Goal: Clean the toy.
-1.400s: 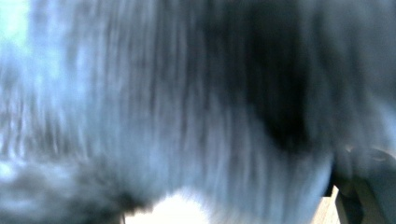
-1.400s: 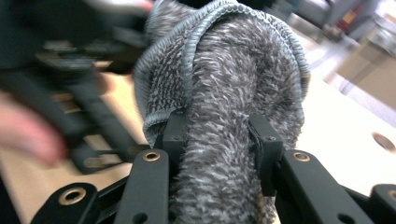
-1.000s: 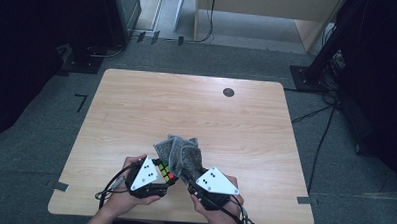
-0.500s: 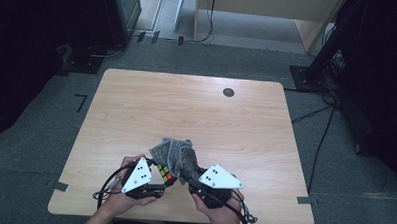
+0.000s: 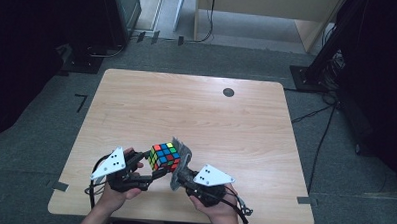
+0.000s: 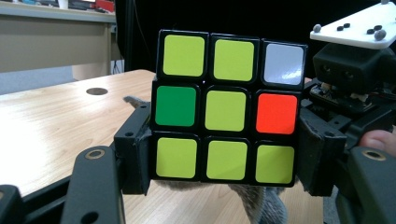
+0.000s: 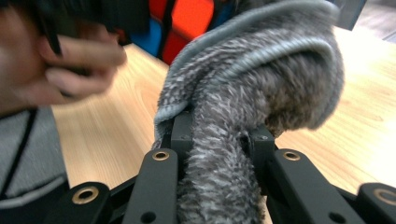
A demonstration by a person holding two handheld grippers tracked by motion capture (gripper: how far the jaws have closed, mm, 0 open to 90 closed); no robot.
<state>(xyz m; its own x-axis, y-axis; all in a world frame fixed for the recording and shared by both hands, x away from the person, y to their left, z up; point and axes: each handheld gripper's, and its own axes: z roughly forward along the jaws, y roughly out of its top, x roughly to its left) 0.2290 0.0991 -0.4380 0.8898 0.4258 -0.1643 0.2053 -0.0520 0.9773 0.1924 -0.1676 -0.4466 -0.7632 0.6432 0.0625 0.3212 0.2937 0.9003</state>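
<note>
Left gripper [image 5: 157, 166] clamped on a puzzle cube [image 5: 165, 156]. Right gripper [image 5: 178, 175] pinched tight on a grey cloth [image 5: 181, 161], touching the cube's side.

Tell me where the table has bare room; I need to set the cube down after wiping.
Free: the wooden table from the cube back to the far edge, barring the small dark disc, and the right side past the right gripper. Crowded: the near edge, where the left gripper, cube and grey cloth bunch.

Pale wooden table [image 5: 136, 110] – one small dark round disc [image 5: 228, 92] near its far edge
</note>
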